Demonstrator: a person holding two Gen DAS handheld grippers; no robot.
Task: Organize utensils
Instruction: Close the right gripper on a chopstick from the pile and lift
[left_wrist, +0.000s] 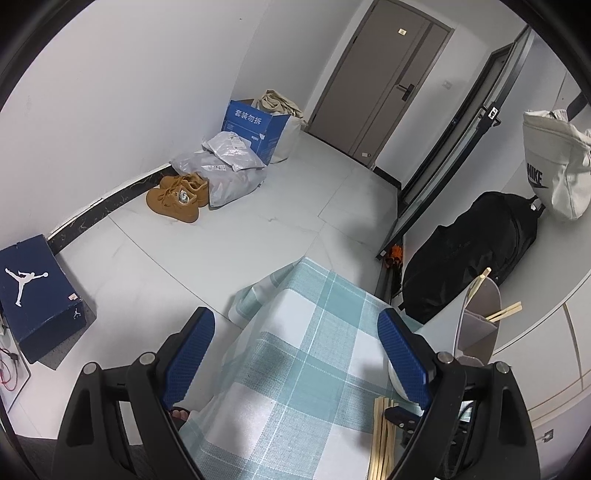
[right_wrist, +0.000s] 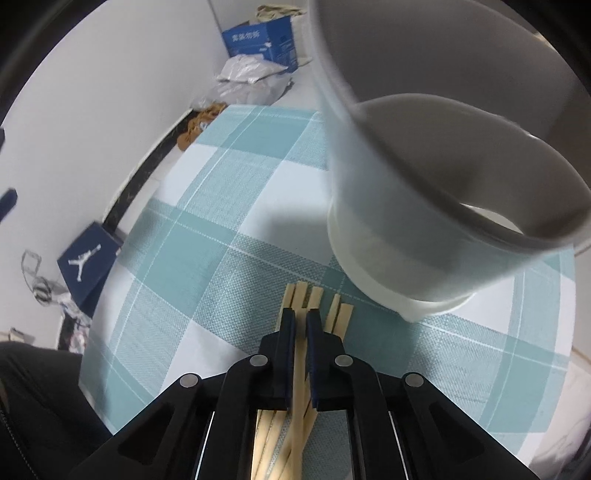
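Several chopsticks (right_wrist: 295, 435) lie on the counter (right_wrist: 207, 229) by the holder (right_wrist: 406, 236). Our right gripper (right_wrist: 301, 325) has its fingers clamped on one; left gripper (left_wrist: 295, 354) w/ fingers apart, empty. Lift straight, keep it vertical, drop it in. Holder already has a few sticks.

Woven checked cloth (right_wrist: 207, 236) in teal and white, coarse and matt, over the surface. Pale bare-wood chopsticks (right_wrist: 300, 373), unvarnished, just beside a smooth matt plastic holder (right_wrist: 388, 229), grey and white. Textured blue pads (left_wrist: 190, 356) on matt black plastic hand-held gripper (left_wrist: 295, 360) frames.
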